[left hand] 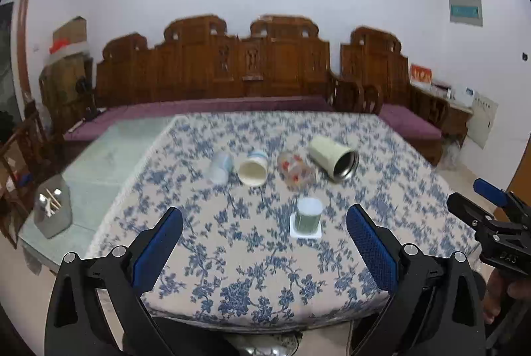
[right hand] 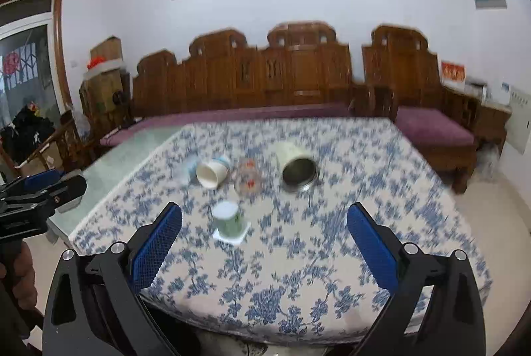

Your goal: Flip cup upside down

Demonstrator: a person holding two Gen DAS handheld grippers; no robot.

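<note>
Left gripper (left hand: 264, 224) spread wide, blue mesh-padded fingers (left hand: 159, 246) far apart, gripping nothing, touching nothing, poised above the near edge of the blue-and-white floral tablecloth (left hand: 252, 276). Right gripper (right hand: 264, 224) likewise splayed wide, blue pads (right hand: 371, 246) apart and empty, above the same near edge.

Beyond the fingers, on a square white coaster (left hand: 305, 230), standing base-up: a green paper cup with a white bottom (left hand: 309, 214). Just behind the green cup, lying on their sides in a row: a pale blue-and-white paper cup (left hand: 220, 168) at far left, a cream cup with a blue band, mouth toward the camera (left hand: 253, 168), a clear glass with red flower prints (left hand: 295, 171), and at right a cream-sided steel-lined tumbler (left hand: 334, 162).

Seen only from the left wrist: a grey holder of utensils (left hand: 53, 211) far left of the green cup on bare glass tabletop, plus the right gripper at the right border, jaw state not readable there. Seen only from the right wrist: a window with a red ornament (right hand: 13, 63) far left, and the left gripper (right hand: 49, 190) at the left border; the pale blue cup blurred and mostly hidden behind the cream one (right hand: 212, 172).
</note>
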